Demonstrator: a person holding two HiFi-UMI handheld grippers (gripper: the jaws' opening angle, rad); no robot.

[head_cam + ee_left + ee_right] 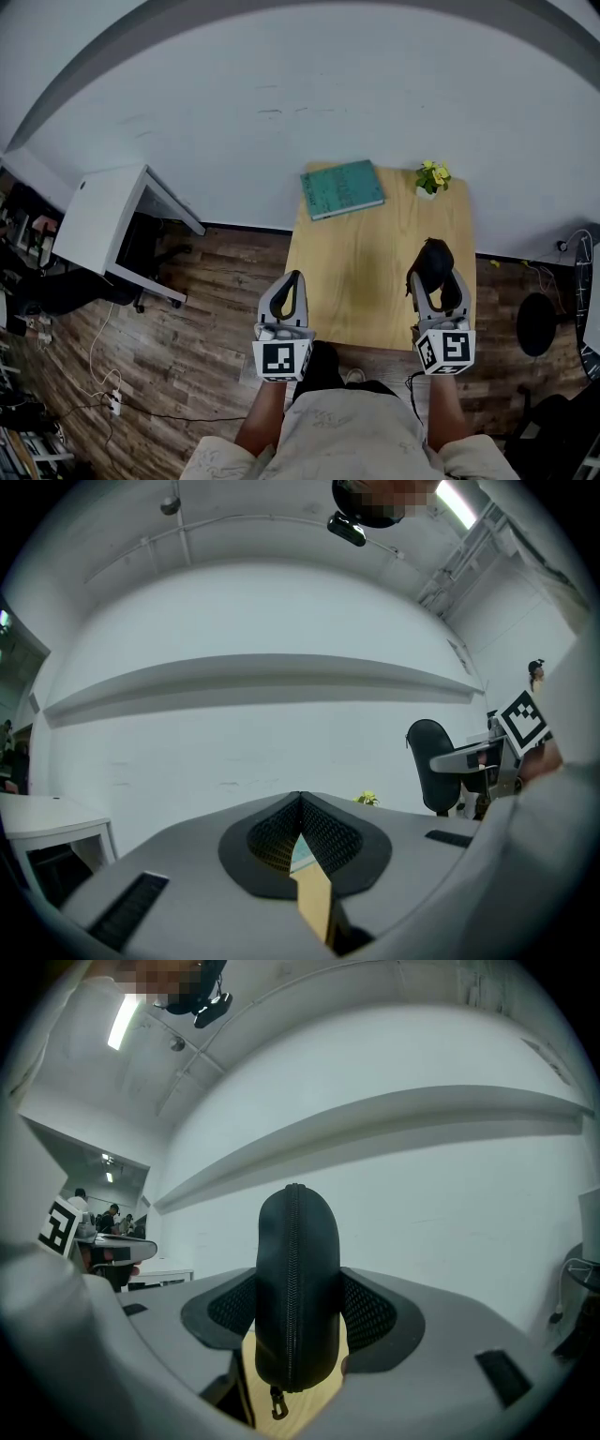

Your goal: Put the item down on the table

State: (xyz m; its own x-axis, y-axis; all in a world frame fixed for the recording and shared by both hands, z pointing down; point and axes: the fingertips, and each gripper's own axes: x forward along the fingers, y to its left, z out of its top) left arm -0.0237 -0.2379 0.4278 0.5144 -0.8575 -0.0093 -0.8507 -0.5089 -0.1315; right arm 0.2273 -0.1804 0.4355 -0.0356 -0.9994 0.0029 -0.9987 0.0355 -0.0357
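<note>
We're over the light wooden tabletop, and the right hand-held gripper is clamped on the item: a black, rounded hard case with a zip running round its edge. The pads press its two broad faces, so the case stands on edge, zip seam towards the gripper's camera, pull dangling at the bottom. That grip makes sense to me. Squeezing the flat sides gives the pads the most surface and leaves the lower edge free to meet the wood first.

Where is it? Take the teal rectangular book as our marker. The case hangs nearer the person than the book and off to its right, above the wood and, as far as I can judge, not touching it yet. A small potted plant with yellow flowers sits just right of the book, well beyond the case, so the stretch under the case looks free for a set-down.

The left hand-held gripper is squeezed together on nothing, tips meeting, with only a sliver of wood and book showing through the gap behind them. It hovers nearer the person than the book and slightly to the book's left. I'd say it is parked out of the way, since one gripper is enough here.

The put-down isn't done. By my reading, lowering the case and then letting go is what's left.
</note>
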